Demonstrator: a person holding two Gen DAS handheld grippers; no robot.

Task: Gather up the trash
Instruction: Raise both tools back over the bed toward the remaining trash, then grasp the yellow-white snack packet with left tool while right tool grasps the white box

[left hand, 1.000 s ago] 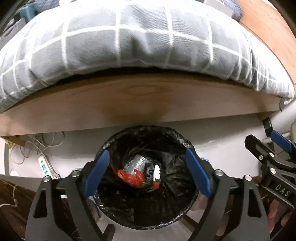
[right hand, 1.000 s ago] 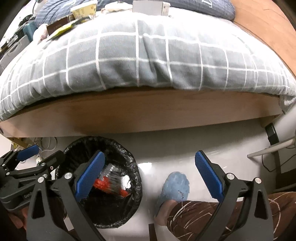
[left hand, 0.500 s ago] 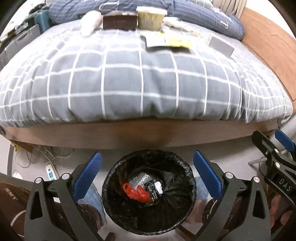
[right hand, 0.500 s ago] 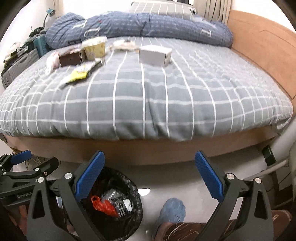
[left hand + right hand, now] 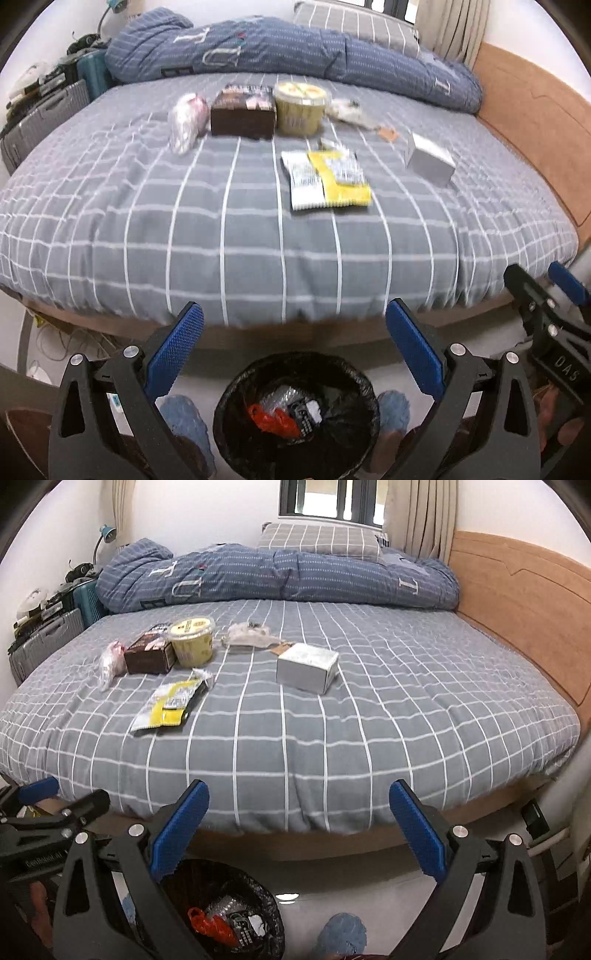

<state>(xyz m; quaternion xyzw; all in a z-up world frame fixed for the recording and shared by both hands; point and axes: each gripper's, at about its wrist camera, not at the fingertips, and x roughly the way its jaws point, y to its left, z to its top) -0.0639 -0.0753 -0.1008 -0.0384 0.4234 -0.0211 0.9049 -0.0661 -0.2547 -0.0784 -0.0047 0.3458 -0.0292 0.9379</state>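
My left gripper and right gripper both gape wide, holding nothing. The bin sits bottom centre, apparently holding red wrapping. Upper centre on the bed: yellow wrapper, brown box, white box.

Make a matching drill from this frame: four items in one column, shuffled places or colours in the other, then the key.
Column 1:
1. white box
2. yellow tub
3. red wrapper
4. yellow packet

Column 2:
A. lying flat on the bedspread, nearest the foot edge of the bed
B. inside the black trash bin on the floor
C. alone on the bedspread, right of the other litter
D. standing beside the brown box

Pairs: 1-C, 2-D, 3-B, 4-A
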